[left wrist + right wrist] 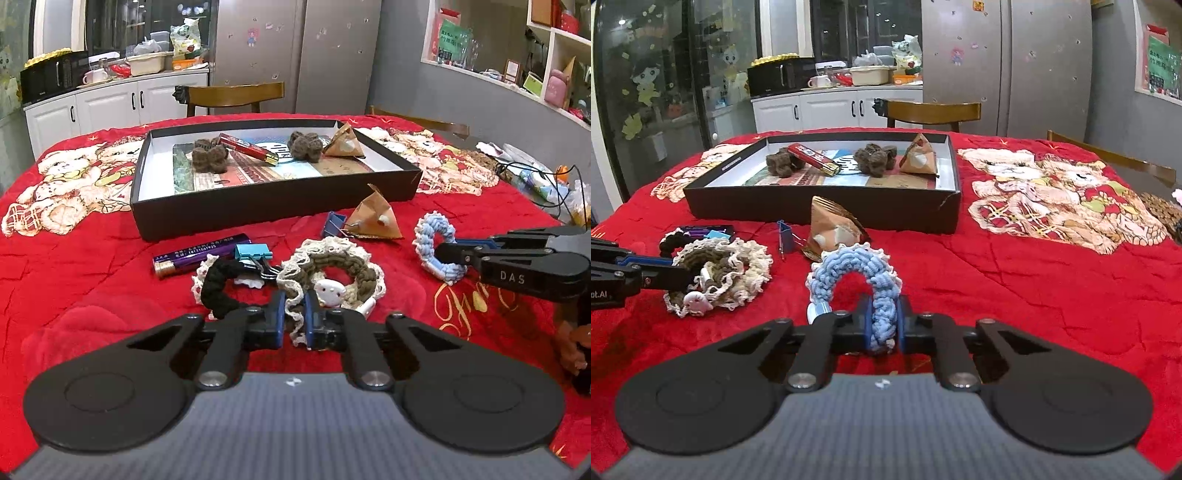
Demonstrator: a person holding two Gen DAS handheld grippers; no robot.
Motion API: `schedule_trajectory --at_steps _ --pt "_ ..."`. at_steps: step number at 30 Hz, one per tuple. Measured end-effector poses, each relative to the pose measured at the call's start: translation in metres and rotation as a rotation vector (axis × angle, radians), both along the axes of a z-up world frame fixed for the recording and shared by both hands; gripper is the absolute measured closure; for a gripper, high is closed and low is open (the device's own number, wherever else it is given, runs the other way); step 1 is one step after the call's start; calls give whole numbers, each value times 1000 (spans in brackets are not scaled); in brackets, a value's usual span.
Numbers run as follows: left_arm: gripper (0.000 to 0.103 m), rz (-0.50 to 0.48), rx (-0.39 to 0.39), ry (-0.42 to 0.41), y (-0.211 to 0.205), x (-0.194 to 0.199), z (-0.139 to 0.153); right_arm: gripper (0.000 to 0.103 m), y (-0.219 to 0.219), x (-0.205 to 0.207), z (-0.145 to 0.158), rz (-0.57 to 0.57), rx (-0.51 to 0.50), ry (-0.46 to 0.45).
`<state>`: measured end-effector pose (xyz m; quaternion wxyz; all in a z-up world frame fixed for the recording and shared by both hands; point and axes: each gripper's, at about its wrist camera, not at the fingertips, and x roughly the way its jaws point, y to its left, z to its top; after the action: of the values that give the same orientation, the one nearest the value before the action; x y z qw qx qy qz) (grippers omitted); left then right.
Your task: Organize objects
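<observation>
In the left wrist view, a purple lighter (201,254) is lying at left of centre on the red blanket (92,295), just in front of the black tray (258,206). Beside it a light blue clip (252,252) is resting against a black scrunchie (221,286). Low in the middle of the frame, the left gripper (294,321) is pinching the lacy cream edge of the brown scrunchie (332,269), its jaws closed tight on the trim. Above it, a dark blue clip (333,223) and a brown paper pyramid (375,219) are sitting just in front of the tray. Inside the tray, in the upper middle, two brown knitted pieces (208,157), a red lighter (249,147) and a second paper pyramid (345,142) are lying. At the right edge, the right gripper (448,254) is reaching in from the side and clamping the blue scrunchie (430,240).

In the right wrist view, the left gripper (683,277) is coming in from the left edge, gripping the brown scrunchie (720,273). At lower centre the right gripper (884,325) is squeezing the blue scrunchie (857,273), jaws closed on its near side, the loop standing up off the blanket (1015,295). The tray (827,206) is sitting behind, at upper centre.
</observation>
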<state>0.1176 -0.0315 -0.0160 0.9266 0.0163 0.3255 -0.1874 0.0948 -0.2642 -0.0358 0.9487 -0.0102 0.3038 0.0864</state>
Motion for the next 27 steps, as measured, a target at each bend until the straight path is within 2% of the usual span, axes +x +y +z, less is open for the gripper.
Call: schedule_trajectory --at_steps 16,27 --pt "90 -5 -48 -74 11 -18 29 89 4 -14 27 47 24 -62" --pt "90 -4 -16 -179 20 -17 71 89 11 -11 76 84 3 -144"
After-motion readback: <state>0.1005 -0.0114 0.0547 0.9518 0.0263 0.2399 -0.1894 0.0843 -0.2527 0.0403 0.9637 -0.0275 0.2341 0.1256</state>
